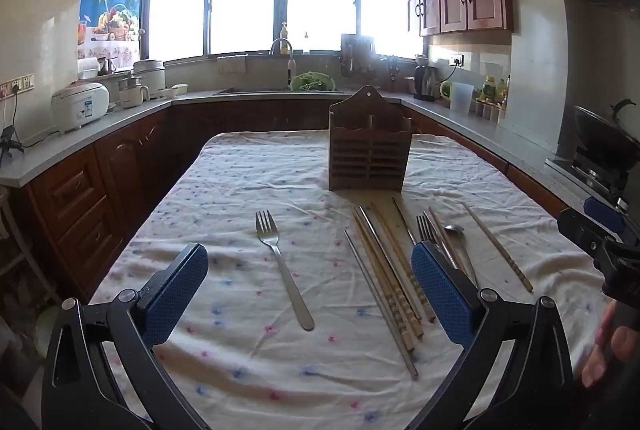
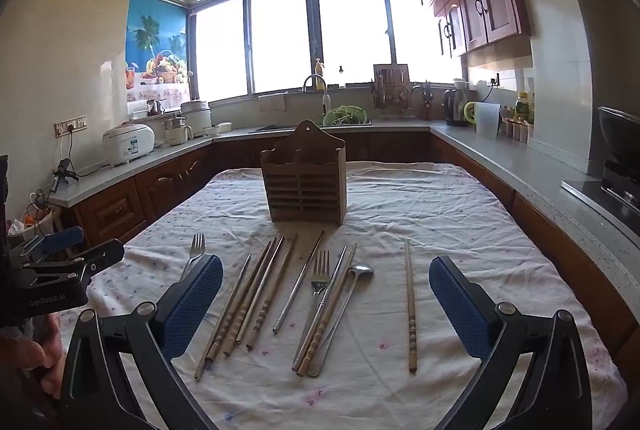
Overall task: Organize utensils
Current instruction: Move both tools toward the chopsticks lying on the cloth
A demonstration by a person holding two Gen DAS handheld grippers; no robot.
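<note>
The cloth-covered desk point(image 2: 440, 213), flanked by kitchen counters point(image 2: 500, 157), carries the wooden holder point(image 2: 305, 185) centrally, chopsticks point(image 2: 256, 294) and forks point(image 1: 280, 262) before it, both left tongs point(image 1: 310, 294) and right tongs point(image 2: 326, 306) apart, empty.

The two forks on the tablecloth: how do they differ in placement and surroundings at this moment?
The lone fork lies by itself on bare cloth, nothing touching it. The second fork sits in the pile beside the spoon, with chopsticks lying across its handle. The lone fork's handle shows fully; the second's is largely hidden. Both are metal, flat, tines toward the wooden holder.
</note>
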